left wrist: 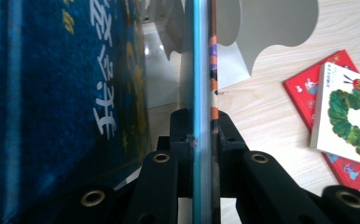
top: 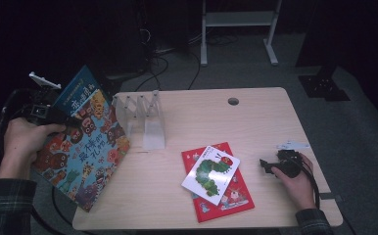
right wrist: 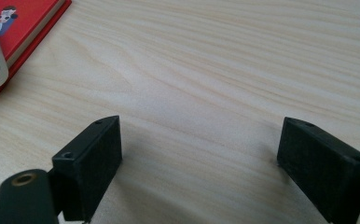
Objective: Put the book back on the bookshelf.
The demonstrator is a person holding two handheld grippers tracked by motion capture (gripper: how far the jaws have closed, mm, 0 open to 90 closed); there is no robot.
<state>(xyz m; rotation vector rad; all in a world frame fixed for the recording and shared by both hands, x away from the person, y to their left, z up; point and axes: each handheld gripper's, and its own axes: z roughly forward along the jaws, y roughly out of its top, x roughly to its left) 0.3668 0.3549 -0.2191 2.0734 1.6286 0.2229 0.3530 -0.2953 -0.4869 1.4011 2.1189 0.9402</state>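
Left claw (left wrist: 201,135): pinched the blue picture book (top: 82,139) by its edge.
Book: tilted up, over the counter's (top: 177,196) left edge, beside the clear rack (top: 145,120).
Right claw (right wrist: 199,163): spread wide, nothing between, low over bare counter.

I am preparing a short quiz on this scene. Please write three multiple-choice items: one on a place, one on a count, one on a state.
1. Where does the caterpillar book lie?
A. on the red book
B. in the clear rack
C. on the floor

2. How many books lie flat on the table?
A. one
B. two
C. four

3. What is the state of the left gripper?
A. open above the table
B. shut on the big blue book
C. shut on the rack

Key: 1 A, it rests across the red cover. 2 B, the red and caterpillar books only. 3 B, both jaws press on the book's edge in the left gripper view.
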